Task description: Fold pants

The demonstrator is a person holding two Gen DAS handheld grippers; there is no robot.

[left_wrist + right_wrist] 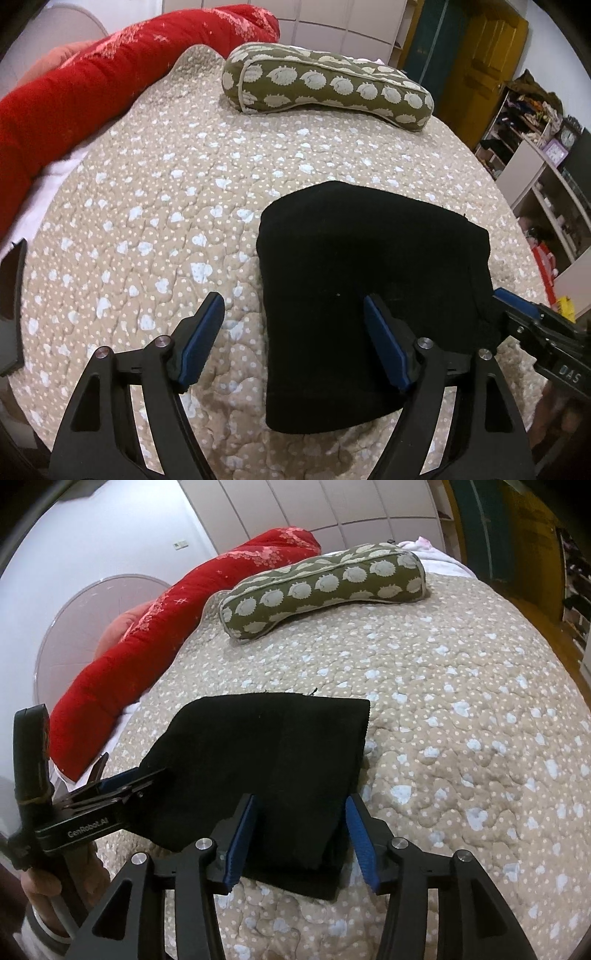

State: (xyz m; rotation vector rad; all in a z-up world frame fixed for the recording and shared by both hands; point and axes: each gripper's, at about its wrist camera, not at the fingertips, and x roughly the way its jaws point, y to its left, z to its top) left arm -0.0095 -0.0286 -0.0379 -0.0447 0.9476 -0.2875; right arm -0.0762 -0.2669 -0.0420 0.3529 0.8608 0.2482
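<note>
Black pants (373,291), folded into a compact rectangle, flat on the quilt (147,229) near the bed's front edge; long axis from 6 toward 12 o'clock in both views, far short edge at 12 with a loose thread, near folded layers at 6.

Left gripper (293,332): spread wide, nothing pinched; right finger over the pants' near left part, left finger over bare quilt at 9 o'clock of the pants' left edge.

Right gripper (301,836): spread, straddling the near right corner of the pants, pads apart from the cloth as far as can be told.

Only in the left view: shelves (546,177) at 3 o'clock, yellow door (484,74) at 1. Only in the right view: hand (48,882) gripping the left tool's handle at 8 o'clock, round white panel (85,627) at 10.

Open quilt at 12 between pants and green bolster (328,85); red blanket (74,96) along the edge at 10; wide bare quilt at 3 in the right view.
</note>
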